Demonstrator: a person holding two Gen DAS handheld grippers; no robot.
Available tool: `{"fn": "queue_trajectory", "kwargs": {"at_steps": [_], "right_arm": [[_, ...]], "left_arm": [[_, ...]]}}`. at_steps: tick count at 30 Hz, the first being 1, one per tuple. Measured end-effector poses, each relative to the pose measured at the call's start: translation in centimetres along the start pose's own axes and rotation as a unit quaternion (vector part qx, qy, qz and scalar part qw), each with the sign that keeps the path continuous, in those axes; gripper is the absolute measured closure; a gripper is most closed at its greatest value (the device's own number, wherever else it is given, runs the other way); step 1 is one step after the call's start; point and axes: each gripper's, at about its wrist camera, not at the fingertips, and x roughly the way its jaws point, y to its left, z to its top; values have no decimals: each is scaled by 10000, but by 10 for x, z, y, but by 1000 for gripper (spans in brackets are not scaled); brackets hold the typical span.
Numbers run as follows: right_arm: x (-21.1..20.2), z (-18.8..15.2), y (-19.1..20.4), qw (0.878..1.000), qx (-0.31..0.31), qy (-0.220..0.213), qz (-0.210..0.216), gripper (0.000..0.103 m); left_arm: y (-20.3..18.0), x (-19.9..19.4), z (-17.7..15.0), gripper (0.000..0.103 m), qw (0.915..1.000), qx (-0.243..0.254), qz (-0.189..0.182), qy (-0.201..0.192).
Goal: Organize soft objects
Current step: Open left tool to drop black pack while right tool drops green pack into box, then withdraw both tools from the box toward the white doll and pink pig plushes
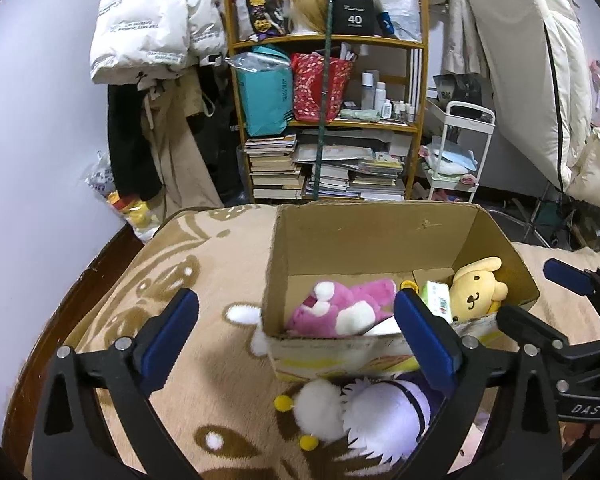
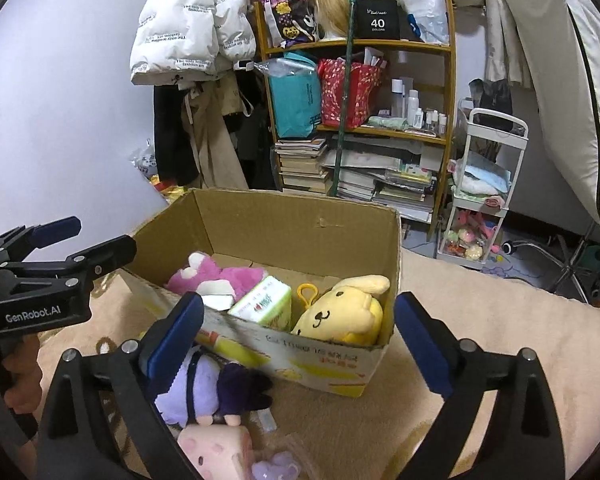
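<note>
An open cardboard box (image 1: 364,236) (image 2: 300,224) stands on a beige patterned blanket (image 1: 204,264). Inside lie a pink plush (image 1: 340,306) (image 2: 220,276), a green tissue pack (image 1: 436,296) (image 2: 264,300) and a yellow dog plush (image 1: 476,288) (image 2: 344,312). A purple and white plush doll (image 1: 380,412) (image 2: 204,384) lies on the blanket in front of the box. My left gripper (image 1: 296,340) is open, just above the doll. My right gripper (image 2: 298,344) is open at the box's near wall, empty. A pink square plush (image 2: 216,448) and a small lilac plush (image 2: 276,464) lie below it.
A wooden shelf (image 1: 328,120) with books, bags and bottles stands behind the bed. A white trolley (image 2: 484,184) stands to its right. Coats hang at the left. The bed's dark wooden edge (image 1: 80,280) runs along the left.
</note>
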Motion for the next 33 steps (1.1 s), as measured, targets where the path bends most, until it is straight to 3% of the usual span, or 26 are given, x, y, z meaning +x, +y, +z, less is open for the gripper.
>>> {"fn": "queue_trajectory", "kwargs": {"at_steps": [18, 33], "right_arm": [[-52, -24, 5, 9997, 135, 163, -111, 3], [-89, -45, 11, 9993, 134, 301, -169, 3]], "left_arm": [[12, -46, -25, 6, 9993, -91, -189, 323], [-15, -77, -58, 6, 9982, -57, -257, 537]]}}
